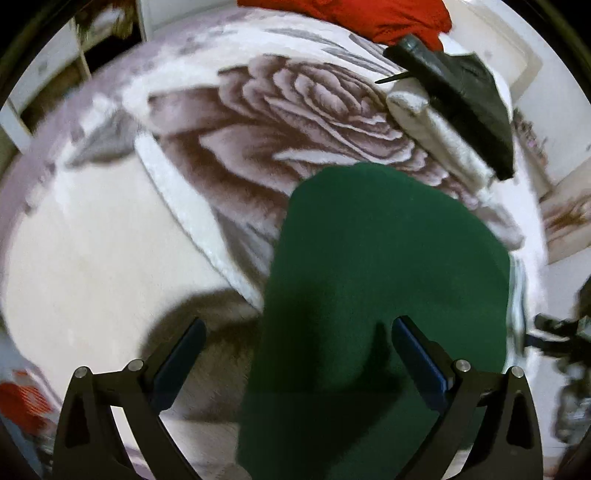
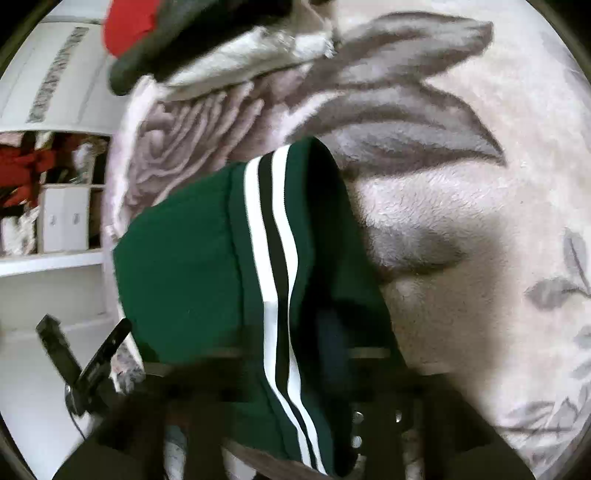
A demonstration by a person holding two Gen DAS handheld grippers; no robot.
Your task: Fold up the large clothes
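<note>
A dark green garment (image 1: 384,280) lies folded on a plush rose-patterned blanket (image 1: 295,110). My left gripper (image 1: 297,350) is open just above its near left edge, its right finger over the green cloth and its left finger over the blanket. In the right wrist view the same green garment (image 2: 192,266) shows two white stripes and drapes over my right gripper (image 2: 325,350), which hides the fingers; the cloth hangs lifted off the blanket (image 2: 461,206), and the jaws appear shut on it.
A folded white fleece item (image 1: 439,136) with a dark garment (image 1: 465,99) on top lies at the far right of the blanket. A red cloth (image 1: 369,14) lies behind it. White shelves (image 2: 55,221) stand to the left in the right wrist view.
</note>
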